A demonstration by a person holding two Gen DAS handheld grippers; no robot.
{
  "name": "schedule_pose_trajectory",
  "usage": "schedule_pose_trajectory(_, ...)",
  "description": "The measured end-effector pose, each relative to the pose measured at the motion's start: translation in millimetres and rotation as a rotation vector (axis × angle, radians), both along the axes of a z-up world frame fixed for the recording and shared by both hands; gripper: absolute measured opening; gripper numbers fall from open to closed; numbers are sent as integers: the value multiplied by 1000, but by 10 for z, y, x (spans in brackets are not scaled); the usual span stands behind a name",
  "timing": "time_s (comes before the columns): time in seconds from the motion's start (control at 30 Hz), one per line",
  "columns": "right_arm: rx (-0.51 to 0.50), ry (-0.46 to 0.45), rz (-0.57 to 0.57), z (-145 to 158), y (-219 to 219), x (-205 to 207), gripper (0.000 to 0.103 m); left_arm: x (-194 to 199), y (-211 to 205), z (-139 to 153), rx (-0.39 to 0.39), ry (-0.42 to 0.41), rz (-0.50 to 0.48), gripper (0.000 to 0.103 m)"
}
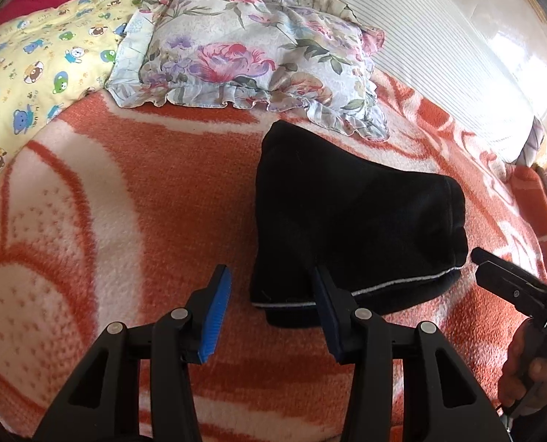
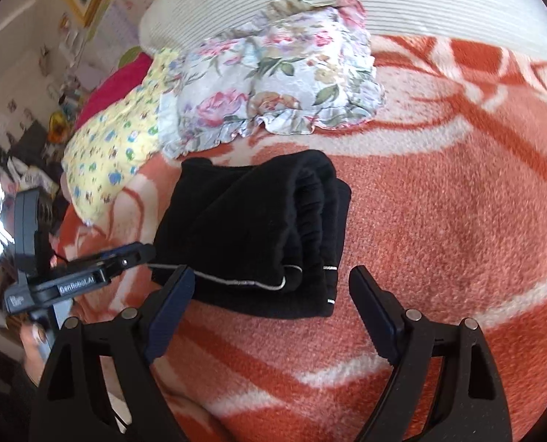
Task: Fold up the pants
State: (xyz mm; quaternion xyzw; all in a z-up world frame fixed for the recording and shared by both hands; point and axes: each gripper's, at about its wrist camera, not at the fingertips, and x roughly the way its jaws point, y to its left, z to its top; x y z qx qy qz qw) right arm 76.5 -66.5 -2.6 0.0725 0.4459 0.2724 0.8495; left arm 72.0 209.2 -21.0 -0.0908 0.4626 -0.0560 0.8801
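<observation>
Nearest the lens, lower centre of the left wrist view: left gripper [image 1: 269,309], fingers spread apart, nothing between them; the blue-faced pad sits over bare blanket, the dark pad overlaps the near edge of the pants, contact not clear.

Lower centre of the right wrist view: right gripper [image 2: 271,302], jaws wide apart and empty, straddling the near right end of the bundle without visibly touching it. Its left finger crosses the front of the near hem.

Middle of both views: pants [image 1: 350,228], black, soft knit or fleece, lying on the bed as a compact stacked bundle. Several layers show at the right edge in the right wrist view [image 2: 258,228]. A thin pale piping line runs along the near edge. Judged to be at or near the last fold.

Handling: likely light, limp and thick; will sag and slide open if lifted by one layer. Best hold appears to be the near piped edge, pinching all layers together, one gripper toward each end. Fleece on a fuzzy blanket should drag rather than slip.

Underneath: blanket [image 1: 144,184], orange and cream, napped, covering the bed.

Beyond the pants, upper centre: floral pillow [image 1: 247,48], ruffled edge, close to the far end of the bundle.

Upper left: yellow printed cloth [image 1: 45,59] with bear motifs, beside the pillow.

Farthest, upper right: striped white bedding [image 1: 439,37].
</observation>
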Motion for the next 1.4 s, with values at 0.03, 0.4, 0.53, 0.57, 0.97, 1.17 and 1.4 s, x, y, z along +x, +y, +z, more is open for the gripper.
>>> schedule_pose_trajectory(0.03, -28, -11, 24, 32, 29, -23, 86, -8, -10, 4, 9, 1, -1, 46)
schedule_pose_trajectory(0.4, -97, -54, 145, 162, 142, -157, 87, -302, -10, -3, 97, 18, -5, 49)
schedule_pose_trajectory(0.53, -137, -53, 174, 144, 223, -192, 87, -357, 24, 20, 114, 12, -4, 51)
schedule_pose_trajectory(0.57, -146, -53, 183, 140, 248, -203, 87, -365, 30, 26, 118, 9, -7, 51)
schedule_pose_trajectory(0.97, -199, -69, 245, 156, 400, -241, 87, -465, 20, 78, 137, -20, -92, 54)
schedule_pose_trajectory(1.17, -227, -71, 282, 161, 454, -266, 87, -480, 26, 116, 129, -32, -126, 58)
schedule_pose_trajectory(1.4, -236, -71, 304, 178, 459, -272, 87, -502, -5, 149, 137, -43, -161, 59)
